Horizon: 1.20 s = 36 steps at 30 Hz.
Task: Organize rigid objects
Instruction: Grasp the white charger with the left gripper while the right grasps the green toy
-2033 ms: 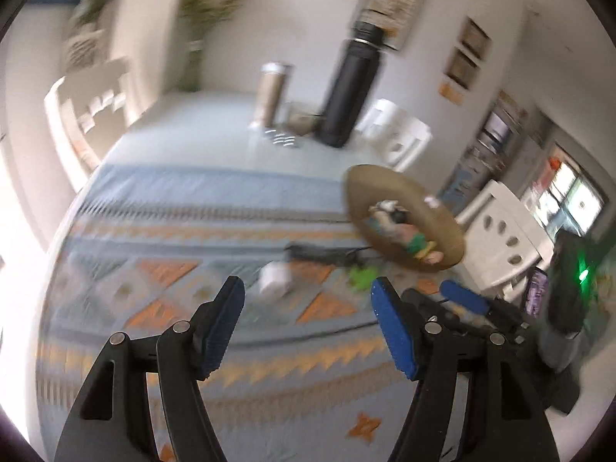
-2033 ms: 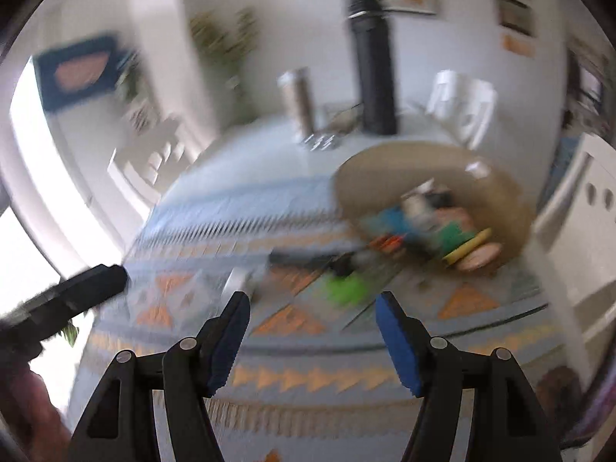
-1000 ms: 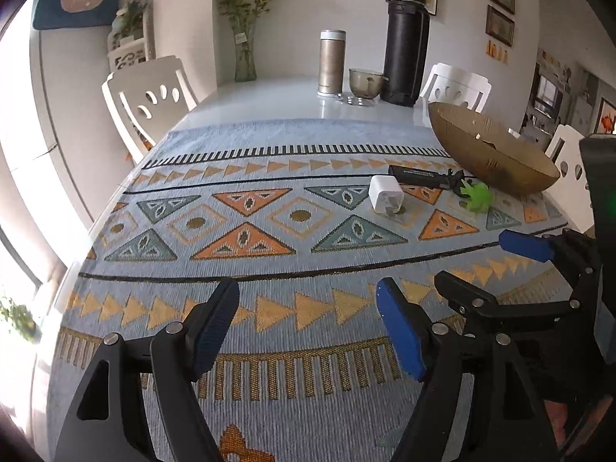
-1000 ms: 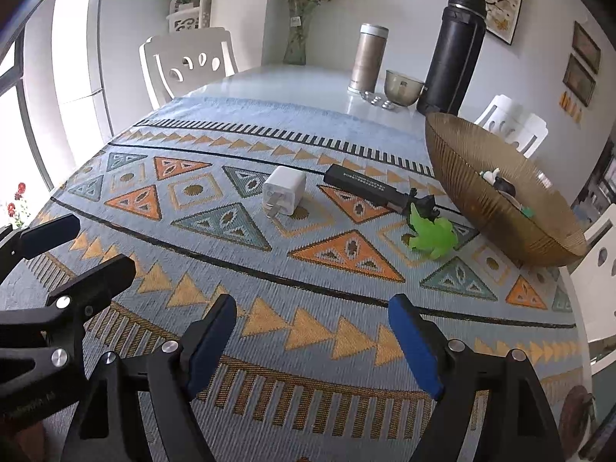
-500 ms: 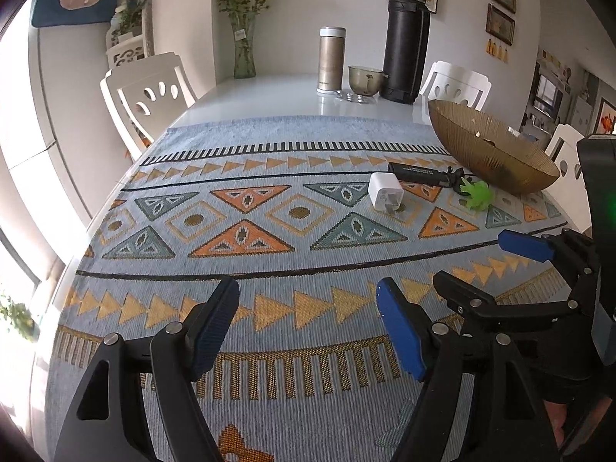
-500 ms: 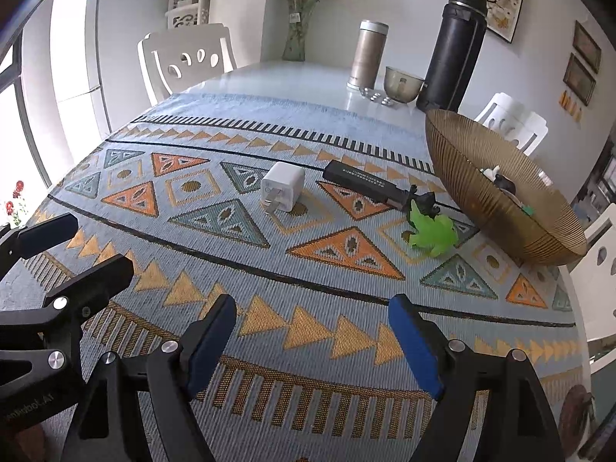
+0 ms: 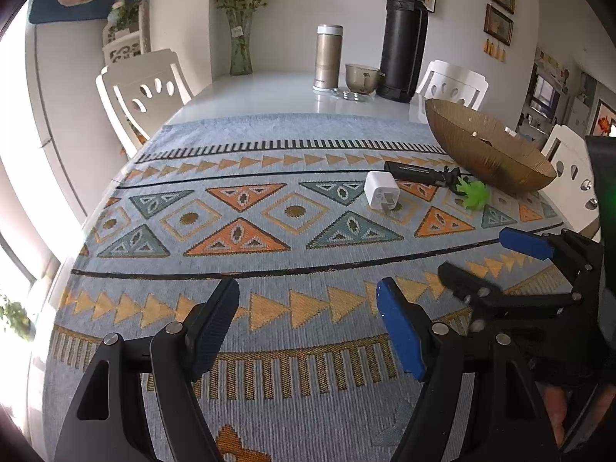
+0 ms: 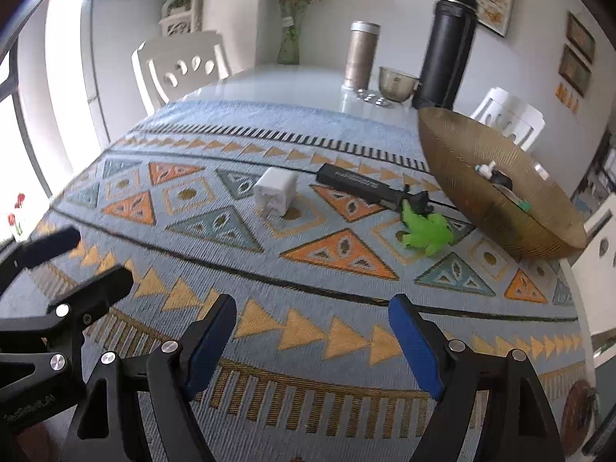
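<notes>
A white plug adapter (image 7: 382,195) (image 8: 275,192), a long black stick-shaped device (image 7: 421,174) (image 8: 365,186) and a green leafy toy (image 7: 474,194) (image 8: 425,233) lie on the patterned cloth. A brown ribbed bowl (image 7: 489,154) (image 8: 462,177) with several small items stands to their right. My left gripper (image 7: 308,327) is open and empty over the near cloth. My right gripper (image 8: 312,338) is open and empty, well short of the objects. Each gripper shows in the other's view: the right one at the right (image 7: 496,265), the left one at the left (image 8: 77,258).
At the far end of the white table (image 7: 269,92) stand a steel tumbler (image 7: 328,57), a small cup (image 7: 362,77), a tall black flask (image 7: 402,38) and a vase (image 7: 240,46). White chairs (image 7: 142,92) stand around the table.
Two seconds ago both views were blurred and swinging; they have since steadied. In the last half second my right gripper has moved forward toward the objects. The left gripper stays nearly still.
</notes>
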Each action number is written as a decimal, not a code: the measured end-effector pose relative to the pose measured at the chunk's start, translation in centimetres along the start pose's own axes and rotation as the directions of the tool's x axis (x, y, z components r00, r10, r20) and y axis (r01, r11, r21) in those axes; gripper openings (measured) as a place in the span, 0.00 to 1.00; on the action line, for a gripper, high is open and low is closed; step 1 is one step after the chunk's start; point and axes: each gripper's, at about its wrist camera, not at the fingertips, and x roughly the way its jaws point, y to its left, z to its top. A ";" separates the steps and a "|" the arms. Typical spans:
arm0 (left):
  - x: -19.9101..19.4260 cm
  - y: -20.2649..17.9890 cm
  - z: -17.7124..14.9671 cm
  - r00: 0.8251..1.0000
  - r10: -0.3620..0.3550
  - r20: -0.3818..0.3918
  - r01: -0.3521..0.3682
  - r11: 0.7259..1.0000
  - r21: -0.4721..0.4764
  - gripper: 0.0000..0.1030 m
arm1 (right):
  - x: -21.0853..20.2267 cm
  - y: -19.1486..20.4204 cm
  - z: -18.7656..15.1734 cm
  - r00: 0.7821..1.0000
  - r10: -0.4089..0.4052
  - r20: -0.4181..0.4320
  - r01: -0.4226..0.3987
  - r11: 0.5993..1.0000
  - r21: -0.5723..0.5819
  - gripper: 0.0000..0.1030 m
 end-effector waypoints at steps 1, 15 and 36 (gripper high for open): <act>0.2 0.1 0.4 0.999 -0.029 -0.023 0.029 1.000 -0.004 0.70 | -0.1 -0.5 0.1 1.000 0.007 0.002 -0.007 1.000 0.023 0.78; 9.2 -4.0 8.0 0.965 -0.194 -0.177 0.215 0.971 0.104 0.69 | 1.0 -13.3 -1.0 0.988 0.151 -0.017 -0.116 0.819 0.562 0.78; 11.0 -5.5 8.3 0.975 -0.189 -0.118 0.205 0.968 0.145 0.24 | 3.4 -9.6 4.1 1.000 -0.020 -0.007 0.021 0.951 0.309 0.45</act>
